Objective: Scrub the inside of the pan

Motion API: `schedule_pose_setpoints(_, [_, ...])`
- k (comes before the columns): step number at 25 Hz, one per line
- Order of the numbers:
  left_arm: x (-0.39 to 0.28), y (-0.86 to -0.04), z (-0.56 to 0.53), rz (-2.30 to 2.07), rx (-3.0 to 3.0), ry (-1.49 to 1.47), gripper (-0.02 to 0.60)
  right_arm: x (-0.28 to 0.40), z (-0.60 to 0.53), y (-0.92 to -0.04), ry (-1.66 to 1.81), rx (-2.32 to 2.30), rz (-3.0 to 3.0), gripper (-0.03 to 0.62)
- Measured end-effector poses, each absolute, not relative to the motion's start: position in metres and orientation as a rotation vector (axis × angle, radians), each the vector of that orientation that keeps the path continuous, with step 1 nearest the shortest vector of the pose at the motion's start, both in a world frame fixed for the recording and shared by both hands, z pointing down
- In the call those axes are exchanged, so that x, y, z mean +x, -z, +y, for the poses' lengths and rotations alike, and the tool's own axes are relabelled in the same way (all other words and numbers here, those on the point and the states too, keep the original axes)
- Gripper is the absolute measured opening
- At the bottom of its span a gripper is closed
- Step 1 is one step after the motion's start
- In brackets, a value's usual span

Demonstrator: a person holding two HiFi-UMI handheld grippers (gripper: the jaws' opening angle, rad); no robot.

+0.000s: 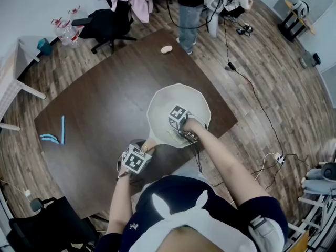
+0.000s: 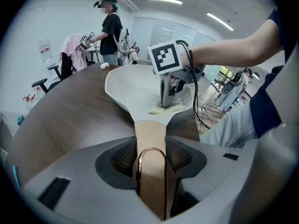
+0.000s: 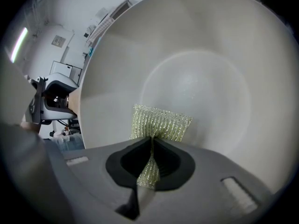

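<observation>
— Where's the pan (image 1: 173, 101)?
— On the dark surface (image 1: 100, 109). Your left tool (image 2: 150, 158) is clamped on its wooden handle (image 2: 149, 134).
— And my right?
— Your right tool (image 3: 152, 160) pinches the glittery scrub pad (image 3: 161, 122), pressed against the pan's inside.

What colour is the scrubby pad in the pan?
The scrubbing pad is pale yellow-green, with sparkly ribbed stripes; the right gripper view shows it best.

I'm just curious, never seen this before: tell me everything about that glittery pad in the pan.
The scrub pad is a small, yellow-green, glittery mesh cushion with ribbed knit. The right tool pinches one edge, bunching it, and its broad face lies against the pale pan's inner surface, near the handle end.
</observation>
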State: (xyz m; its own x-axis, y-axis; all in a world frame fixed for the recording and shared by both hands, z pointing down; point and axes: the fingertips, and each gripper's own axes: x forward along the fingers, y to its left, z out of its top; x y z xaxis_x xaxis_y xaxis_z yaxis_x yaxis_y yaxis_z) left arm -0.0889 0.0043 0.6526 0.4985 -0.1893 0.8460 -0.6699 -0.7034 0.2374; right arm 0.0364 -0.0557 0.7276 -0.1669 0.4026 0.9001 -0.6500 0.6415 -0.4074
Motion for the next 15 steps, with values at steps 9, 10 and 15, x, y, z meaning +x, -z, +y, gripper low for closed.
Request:
schedule_pose_setpoints(9, [-0.087,-0.652,0.005,-0.700,2.189,-1.136,0.192,0.010,-0.070,-0.723,-0.804,0.324,-1.677,0.019])
schedule_pose_setpoints(10, [-0.087,-0.652,0.005,-0.700,2.188,-1.136,0.192,0.006,-0.073,-0.721,-0.770,0.336,-1.703,0.019])
schedule_pose_setpoints(15, [-0.086,-0.652,0.004,-0.702,2.186,-1.136,0.192,-0.011,-0.093,-0.718,-0.524,0.366,-1.815,0.020])
